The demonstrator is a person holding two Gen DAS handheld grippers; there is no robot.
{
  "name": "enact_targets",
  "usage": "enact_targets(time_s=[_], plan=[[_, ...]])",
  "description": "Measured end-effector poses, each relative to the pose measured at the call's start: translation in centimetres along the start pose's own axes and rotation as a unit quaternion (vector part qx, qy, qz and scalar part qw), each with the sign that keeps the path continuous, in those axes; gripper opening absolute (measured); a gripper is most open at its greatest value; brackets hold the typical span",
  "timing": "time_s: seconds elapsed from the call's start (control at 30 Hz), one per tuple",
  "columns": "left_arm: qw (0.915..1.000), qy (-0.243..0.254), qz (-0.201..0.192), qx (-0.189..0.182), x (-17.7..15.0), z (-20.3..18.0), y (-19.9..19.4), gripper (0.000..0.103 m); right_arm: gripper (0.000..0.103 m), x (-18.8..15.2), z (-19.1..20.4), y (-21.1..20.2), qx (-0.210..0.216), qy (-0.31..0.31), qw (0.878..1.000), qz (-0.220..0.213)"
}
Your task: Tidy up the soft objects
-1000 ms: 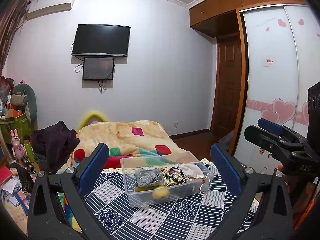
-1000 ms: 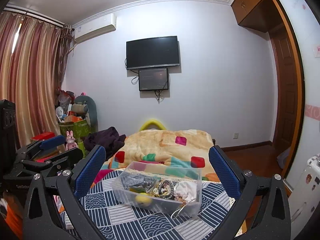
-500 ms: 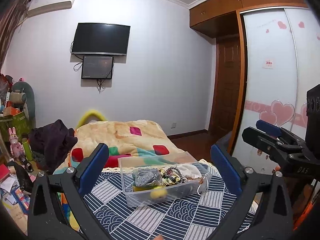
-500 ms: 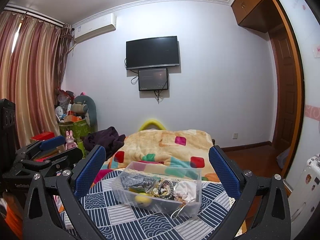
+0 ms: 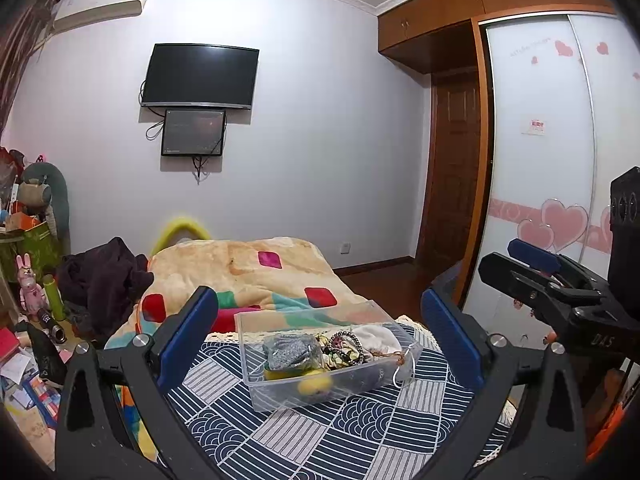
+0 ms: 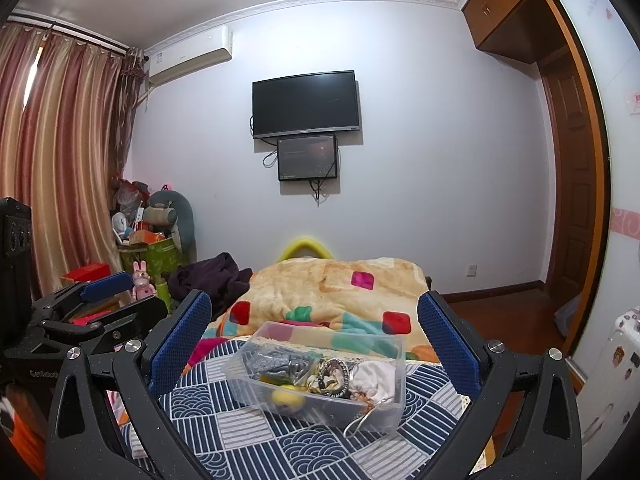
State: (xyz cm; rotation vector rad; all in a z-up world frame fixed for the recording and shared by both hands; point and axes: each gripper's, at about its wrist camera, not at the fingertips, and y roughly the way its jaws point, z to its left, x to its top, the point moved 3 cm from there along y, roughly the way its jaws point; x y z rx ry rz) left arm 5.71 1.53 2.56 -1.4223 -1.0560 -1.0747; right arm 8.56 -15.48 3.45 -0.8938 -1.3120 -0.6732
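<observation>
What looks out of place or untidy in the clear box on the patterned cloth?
One thing: a thin white cord hangs out over the near right corner of the clear box and loops down its outer wall. The grey fabric item, the scrunchies and the white pouch lie inside.

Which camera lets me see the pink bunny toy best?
The right wrist view shows the pink bunny toy best: it stands well inside the picture, ears up, beside the green box. In the left wrist view the bunny sits at the far left edge, stretched by the lens and harder to make out.
</observation>
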Motion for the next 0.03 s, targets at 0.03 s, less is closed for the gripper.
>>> enact_targets(time_s=[0.03], plan=[[1.0,0.0,0.0,0.0,-0.02,0.02,0.0,0.103,0.103,-0.03,0.02,0.02,0.001,0.001,1.0,0.001]])
